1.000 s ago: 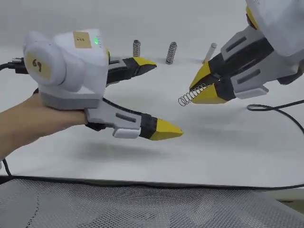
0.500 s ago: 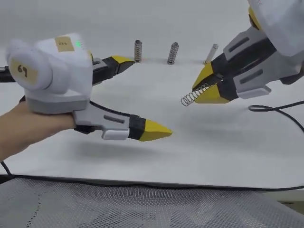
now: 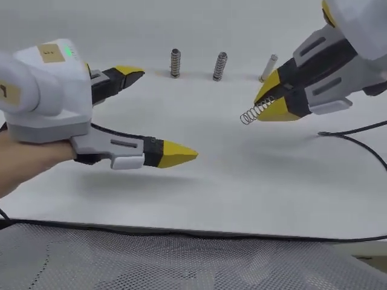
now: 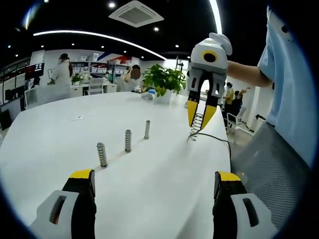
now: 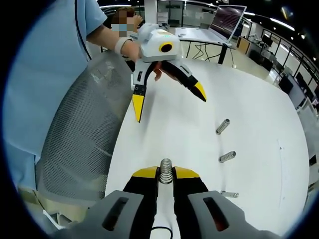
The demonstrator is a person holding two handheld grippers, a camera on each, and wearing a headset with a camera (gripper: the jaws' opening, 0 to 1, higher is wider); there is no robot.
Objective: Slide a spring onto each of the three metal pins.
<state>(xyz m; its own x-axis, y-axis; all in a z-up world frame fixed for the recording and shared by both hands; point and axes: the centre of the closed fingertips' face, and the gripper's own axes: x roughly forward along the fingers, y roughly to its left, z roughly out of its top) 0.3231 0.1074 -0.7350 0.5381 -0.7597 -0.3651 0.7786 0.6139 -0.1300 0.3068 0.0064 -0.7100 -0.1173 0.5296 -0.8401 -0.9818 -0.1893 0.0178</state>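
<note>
Spring (image 3: 255, 110) above tabletop (image 3: 242, 181), bare pin (image 3: 268, 67) beyond

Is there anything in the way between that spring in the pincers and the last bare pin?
Nothing visible. The spring, shut in the right gripper, hangs near the bare pin, with bare tabletop between them. The left gripper is off to the side, open.

The left tongs (image 3: 166, 113) and the right tongs (image 3: 262, 109) share one build: a white and grey housing, black jaw sections and pointed yellow tips. On top of the left tongs' housing sit a tan sticker (image 3: 51, 53) and, just beside it, a lit green light (image 3: 68, 52). A thin black cable (image 3: 338, 135) lies below the right tongs. The person wears a light blue short-sleeved shirt (image 4: 291, 84).
</note>
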